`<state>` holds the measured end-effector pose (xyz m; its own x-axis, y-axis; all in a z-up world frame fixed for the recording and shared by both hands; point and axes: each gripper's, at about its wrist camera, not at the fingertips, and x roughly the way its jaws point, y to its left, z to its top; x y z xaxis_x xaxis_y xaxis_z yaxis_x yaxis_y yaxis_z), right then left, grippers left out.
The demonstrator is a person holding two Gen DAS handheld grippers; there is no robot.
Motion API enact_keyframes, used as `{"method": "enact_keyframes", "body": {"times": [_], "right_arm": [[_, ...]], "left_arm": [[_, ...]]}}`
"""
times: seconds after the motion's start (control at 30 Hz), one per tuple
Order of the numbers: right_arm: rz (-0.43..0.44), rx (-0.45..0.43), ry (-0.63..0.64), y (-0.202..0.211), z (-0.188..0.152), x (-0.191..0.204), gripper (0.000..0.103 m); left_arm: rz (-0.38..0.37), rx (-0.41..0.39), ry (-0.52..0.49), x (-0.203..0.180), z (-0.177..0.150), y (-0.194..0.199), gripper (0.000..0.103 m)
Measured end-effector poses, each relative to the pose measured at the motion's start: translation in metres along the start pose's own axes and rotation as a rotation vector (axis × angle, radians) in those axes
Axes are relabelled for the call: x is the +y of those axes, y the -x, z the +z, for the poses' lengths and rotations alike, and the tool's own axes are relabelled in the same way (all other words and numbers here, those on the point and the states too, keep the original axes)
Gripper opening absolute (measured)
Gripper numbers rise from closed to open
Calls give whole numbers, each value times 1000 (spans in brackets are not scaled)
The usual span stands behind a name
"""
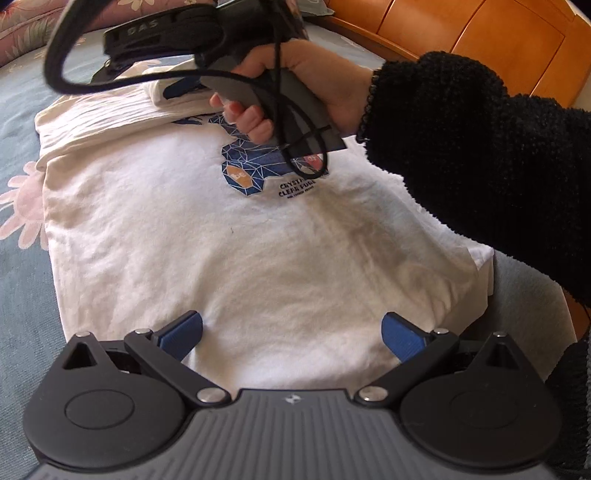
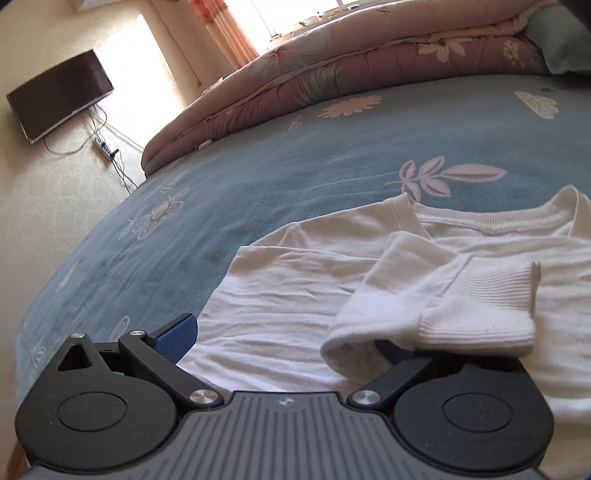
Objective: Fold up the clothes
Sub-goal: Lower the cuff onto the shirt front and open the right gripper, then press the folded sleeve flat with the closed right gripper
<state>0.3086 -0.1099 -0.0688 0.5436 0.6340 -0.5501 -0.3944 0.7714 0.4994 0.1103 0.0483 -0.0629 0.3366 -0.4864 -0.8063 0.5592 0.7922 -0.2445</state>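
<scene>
Care with the sleeve fold matters here: the cuff (image 2: 480, 317) should be laid flat across the white shirt (image 1: 258, 266) before its edges are squared. The right gripper (image 2: 288, 339) stands spread, cuff draped over its right finger, apparently loose. The left gripper (image 1: 291, 328) hovers spread, the shirt's body just ahead.

A bed under a blue-grey bedspread with pale flower prints (image 2: 295, 155) fills the room. A folded mauve floral quilt (image 2: 332, 74) lies along its far edge. A glossy orange wooden headboard (image 1: 480, 33) stands behind. A black flat television (image 2: 59, 94) hangs on the cream wall (image 2: 44, 206), and sunlight glares through a window with pinkish curtains (image 2: 236, 29).
</scene>
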Motion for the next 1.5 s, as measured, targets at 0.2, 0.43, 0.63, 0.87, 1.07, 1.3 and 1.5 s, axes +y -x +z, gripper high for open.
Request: {"method": "enact_keyframes", "body": {"times": [0.2, 0.43, 0.63, 0.87, 1.07, 1.3, 1.5], "right_arm": [[89, -48, -205, 46, 0, -43, 103], [123, -116, -414, 42, 11, -78, 103], [213, -93, -363, 9, 28, -40, 103], [288, -6, -182, -3, 33, 16, 103], [209, -69, -170, 53, 40, -8, 103], [-39, -142, -34, 142, 43, -45, 103], [-289, -118, 238, 166, 10, -55, 100]], "left_arm": [[-1, -15, -22, -1, -3, -3, 102], [-15, -38, -1, 2, -8, -3, 102], [-17, -45, -1, 1, -10, -3, 102], [-32, -52, 1, 4, -11, -2, 102], [-35, -62, -2, 5, -13, -1, 102], [15, -95, 29, 7, -6, 6, 102], [209, -187, -137, 15, 34, 29, 102]]}}
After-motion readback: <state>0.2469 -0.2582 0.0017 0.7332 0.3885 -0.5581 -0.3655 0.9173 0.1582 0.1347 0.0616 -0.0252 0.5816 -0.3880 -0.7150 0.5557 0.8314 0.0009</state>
